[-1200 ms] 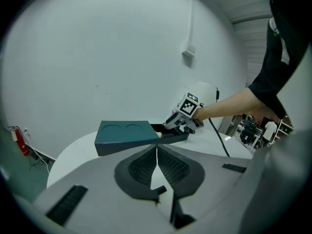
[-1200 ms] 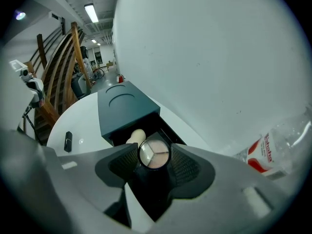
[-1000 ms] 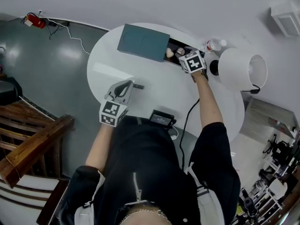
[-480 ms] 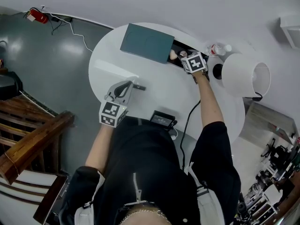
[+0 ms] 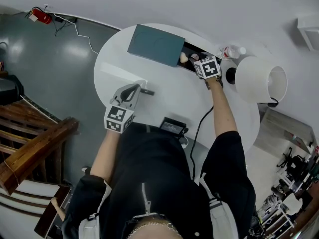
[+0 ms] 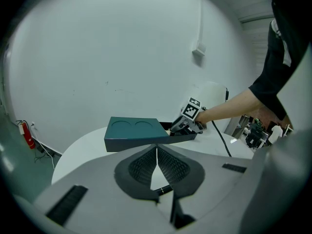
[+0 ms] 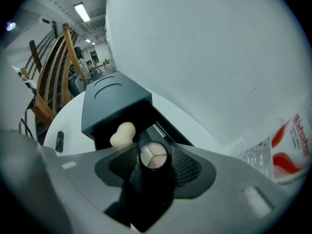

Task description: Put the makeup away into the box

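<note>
Right gripper [image 7: 154, 165] was clamped on a black round makeup pot [image 7: 153, 155], with the three-tone top facing the camera. It was held over the open drawer [image 7: 168, 130] of the teal box [image 5: 155, 45], just beside a beige sponge [image 7: 122, 133] already in there. I couldn't tell whether the pot had touched the drawer floor.

Left gripper [image 6: 156, 150] sat low over the white table [image 5: 164, 101], well apart from the box, with its tips pressed together. A thin dark pencil [image 6: 165, 188] showed in the gap behind the tips. I couldn't tell whether it was pinched or just lying on the table.

Risks as I read it:
- If the jaws let go while the pot was high or tilted, it would probably tip over, roll, or land on the sponge.
- Nothing was bracing the box, so a nudge on the drawer wall could slide it.
- A plastic bottle [image 7: 287, 145] and the lamp [image 5: 259, 78] stood close on the right. A wide pull-out could clip them.
- The pencil was still outside the box.
</note>
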{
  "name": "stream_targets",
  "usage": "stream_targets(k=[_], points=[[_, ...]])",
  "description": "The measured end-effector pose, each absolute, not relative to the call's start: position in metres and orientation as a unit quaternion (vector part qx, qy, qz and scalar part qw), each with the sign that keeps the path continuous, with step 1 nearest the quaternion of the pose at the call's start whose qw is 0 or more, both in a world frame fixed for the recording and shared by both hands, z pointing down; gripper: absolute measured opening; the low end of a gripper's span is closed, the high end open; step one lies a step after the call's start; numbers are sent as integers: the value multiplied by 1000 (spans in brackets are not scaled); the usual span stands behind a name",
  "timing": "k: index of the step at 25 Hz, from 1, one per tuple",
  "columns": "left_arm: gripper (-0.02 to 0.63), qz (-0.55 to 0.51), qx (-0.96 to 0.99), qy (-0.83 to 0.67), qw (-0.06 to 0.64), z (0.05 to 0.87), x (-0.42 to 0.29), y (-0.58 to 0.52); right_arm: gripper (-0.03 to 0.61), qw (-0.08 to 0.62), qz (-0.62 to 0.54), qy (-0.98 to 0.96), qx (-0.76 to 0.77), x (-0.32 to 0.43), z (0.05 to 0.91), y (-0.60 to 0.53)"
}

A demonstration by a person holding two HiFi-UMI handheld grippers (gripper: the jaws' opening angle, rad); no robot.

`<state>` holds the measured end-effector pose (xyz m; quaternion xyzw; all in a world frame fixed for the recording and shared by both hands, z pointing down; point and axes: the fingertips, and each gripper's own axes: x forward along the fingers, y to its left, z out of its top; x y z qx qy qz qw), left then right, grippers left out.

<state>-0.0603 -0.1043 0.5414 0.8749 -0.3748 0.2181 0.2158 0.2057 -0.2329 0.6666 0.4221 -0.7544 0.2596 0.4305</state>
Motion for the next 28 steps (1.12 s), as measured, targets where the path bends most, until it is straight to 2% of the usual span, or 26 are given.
stream_targets(k=[11, 28], points=[[14, 211, 878, -374, 211, 539, -54, -97, 219, 405, 205, -793, 407, 180, 624, -220], [14, 208, 872, -391, 212, 539, -62, -74, 213, 391, 161, -872, 247, 53, 632, -118]])
